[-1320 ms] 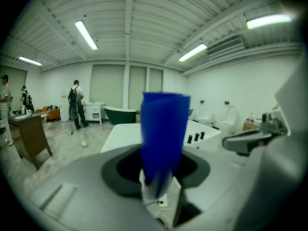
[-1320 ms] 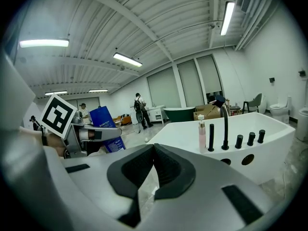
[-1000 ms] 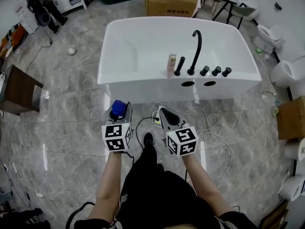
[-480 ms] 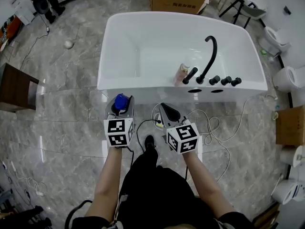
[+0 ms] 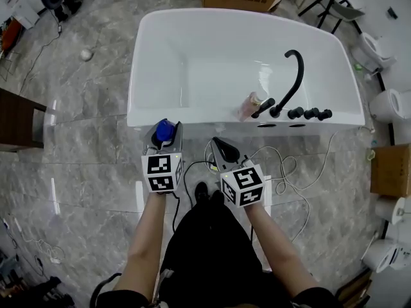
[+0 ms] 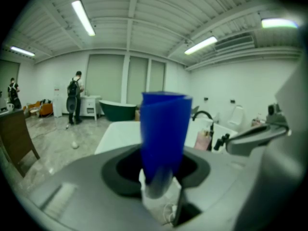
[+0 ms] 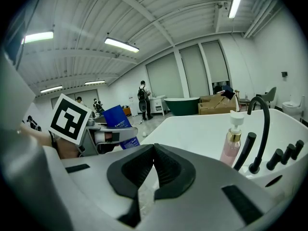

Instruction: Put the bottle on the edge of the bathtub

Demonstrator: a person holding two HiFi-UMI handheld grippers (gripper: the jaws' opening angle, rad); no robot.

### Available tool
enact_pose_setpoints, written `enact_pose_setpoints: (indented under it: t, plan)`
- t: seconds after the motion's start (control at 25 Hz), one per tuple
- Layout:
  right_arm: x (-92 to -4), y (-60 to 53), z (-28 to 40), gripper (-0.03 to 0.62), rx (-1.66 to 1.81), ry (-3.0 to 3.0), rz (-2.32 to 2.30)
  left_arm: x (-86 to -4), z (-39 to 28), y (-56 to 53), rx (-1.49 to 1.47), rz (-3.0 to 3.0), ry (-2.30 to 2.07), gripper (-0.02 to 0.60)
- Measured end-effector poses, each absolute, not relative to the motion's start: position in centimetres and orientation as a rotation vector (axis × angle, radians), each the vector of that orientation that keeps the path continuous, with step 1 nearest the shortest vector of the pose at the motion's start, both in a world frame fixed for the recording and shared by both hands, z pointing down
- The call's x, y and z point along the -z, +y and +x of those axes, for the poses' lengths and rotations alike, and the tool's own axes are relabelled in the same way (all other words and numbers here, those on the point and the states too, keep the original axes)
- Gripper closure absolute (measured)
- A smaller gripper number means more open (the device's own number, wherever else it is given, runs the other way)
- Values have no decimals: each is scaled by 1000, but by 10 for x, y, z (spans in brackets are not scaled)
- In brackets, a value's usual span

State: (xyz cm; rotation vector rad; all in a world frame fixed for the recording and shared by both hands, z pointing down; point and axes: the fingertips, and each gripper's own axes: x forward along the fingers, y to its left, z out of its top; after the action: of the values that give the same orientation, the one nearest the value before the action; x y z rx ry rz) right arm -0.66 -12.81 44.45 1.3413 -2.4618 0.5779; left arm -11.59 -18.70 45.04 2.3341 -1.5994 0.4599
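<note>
1. Closer than a second ago: tub (image 5: 160, 56), white and freestanding on grey marble floor. It fills more of the head view because the person has walked up to its near long side. The broad flat rim is bare along its left half, which looks like the spot for the set-down.
2. Left gripper (image 5: 162, 142), held out low in front of the body, jaws clamped on the lower part of the bottle. It is carried level, likely to keep the load upright in transit.
3. Right gripper (image 5: 221, 150), beside the left one, jaws pressed together on nothing. It is idle and tucked in so that it stays clear of the carrying hand.
4. Faucet (image 5: 292, 76), a black arched spout on the near rim at right, with a row of black knobs beside it. It takes up that stretch of rim.
5. Bottle (image 5: 164, 131), blue, standing up out of the left jaws. It is over the floor just short of the tub's near wall and not yet on the rim.
6. Pump bottle (image 5: 249, 106), pink, standing on the rim just left of the faucet.
</note>
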Motion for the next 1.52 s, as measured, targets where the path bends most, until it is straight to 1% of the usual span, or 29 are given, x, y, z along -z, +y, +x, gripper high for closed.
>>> enact_pose_setpoints:
  t: [0.6,1.52]
  plan:
    - [-491,-167,-13,591,-640,-2443,1290,-499,-103,-240,-492,2321,-1604,423]
    - [-553,-188,10,591,-759,-2357,1280,-575,-76,-291,-575,2272,-1587,423]
